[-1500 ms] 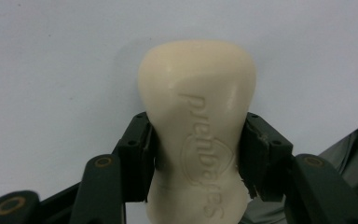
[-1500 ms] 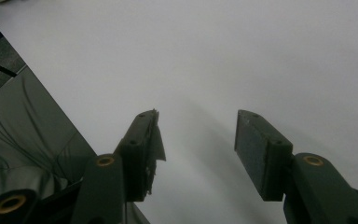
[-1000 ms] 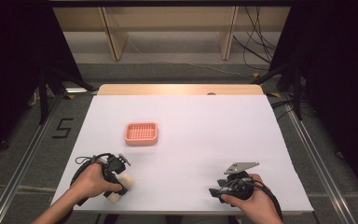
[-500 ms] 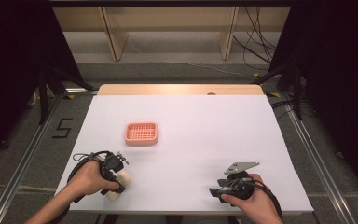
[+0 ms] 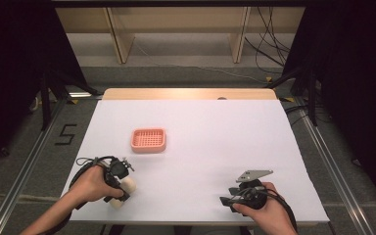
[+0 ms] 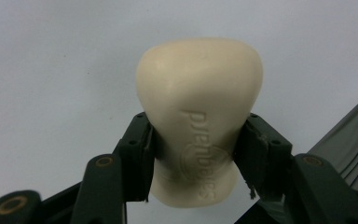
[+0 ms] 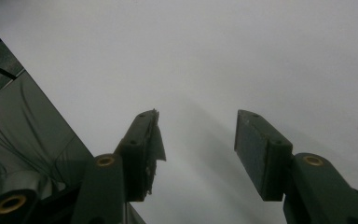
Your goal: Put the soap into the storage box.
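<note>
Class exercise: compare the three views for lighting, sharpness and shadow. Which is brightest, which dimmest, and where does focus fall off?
High view: evenly lit white table, dark surroundings, soap dish fairly sharp. Left gripper view: bright; soap bar in the left claw is readable, its embossed lettering soft. Right gripper view: dimmest, grey, with the right claw casting faint blurred shadows on the table.

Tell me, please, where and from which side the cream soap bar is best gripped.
Grip the soap bar across its narrower waist, as the left gripper does now, coming along its length from the lower end. The bar widens toward its far end, so pads on the flanks there would probably slip.
</note>
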`<state>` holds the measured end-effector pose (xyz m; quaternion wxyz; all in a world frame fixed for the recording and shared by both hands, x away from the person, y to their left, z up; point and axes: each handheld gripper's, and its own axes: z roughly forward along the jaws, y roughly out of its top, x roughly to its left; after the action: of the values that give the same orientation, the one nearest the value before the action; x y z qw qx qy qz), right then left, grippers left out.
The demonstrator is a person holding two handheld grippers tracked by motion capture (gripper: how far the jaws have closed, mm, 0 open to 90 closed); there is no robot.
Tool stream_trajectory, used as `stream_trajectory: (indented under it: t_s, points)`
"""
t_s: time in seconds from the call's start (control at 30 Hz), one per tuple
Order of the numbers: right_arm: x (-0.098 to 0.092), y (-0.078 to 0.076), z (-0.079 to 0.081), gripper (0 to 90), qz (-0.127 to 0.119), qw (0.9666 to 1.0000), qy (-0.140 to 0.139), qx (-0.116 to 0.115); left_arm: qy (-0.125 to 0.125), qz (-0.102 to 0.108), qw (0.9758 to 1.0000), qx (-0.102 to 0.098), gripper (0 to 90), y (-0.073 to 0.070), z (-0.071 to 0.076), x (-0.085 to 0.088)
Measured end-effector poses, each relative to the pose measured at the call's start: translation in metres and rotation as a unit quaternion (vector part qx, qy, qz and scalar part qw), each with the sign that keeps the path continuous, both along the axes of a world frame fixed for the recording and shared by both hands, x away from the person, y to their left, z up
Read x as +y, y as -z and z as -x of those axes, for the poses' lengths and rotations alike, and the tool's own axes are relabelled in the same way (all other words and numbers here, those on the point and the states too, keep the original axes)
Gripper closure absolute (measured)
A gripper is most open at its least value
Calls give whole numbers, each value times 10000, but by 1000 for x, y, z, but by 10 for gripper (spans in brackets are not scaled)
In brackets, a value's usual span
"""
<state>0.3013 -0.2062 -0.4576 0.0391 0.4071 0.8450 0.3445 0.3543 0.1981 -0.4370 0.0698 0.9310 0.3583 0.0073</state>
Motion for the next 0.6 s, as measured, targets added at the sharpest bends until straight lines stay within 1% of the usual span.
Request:
stream_trajectory:
  t_s: [0.07,0.1,0.13,0.17,0.43,0.47,0.5,0.6]
  points:
    - [0,0,0,501,2,10000,2,6,-24,22,10000,-50,490,0,0,0]
    - [0,0,0,500,-5,10000,8,9,52,-37,10000,-30,490,-2,-1,0]
    - [0,0,0,500,-5,10000,8,9,52,-37,10000,-30,490,-2,-1,0]
    - [0,0,0,500,-2,10000,3,-1,119,-60,9999,-59,490,-3,-1,0]
    - [0,0,0,500,-4,10000,5,4,213,-111,9997,-106,490,-4,-4,1]
    - [0,0,0,500,-3,10000,13,10,206,-67,9997,-149,490,-3,-4,1]
    - [0,0,0,500,8,10000,5,11,216,-91,9996,-123,490,-4,-4,1]
    - [0,0,0,500,6,10000,4,12,250,-102,9995,-154,490,-5,-5,1]
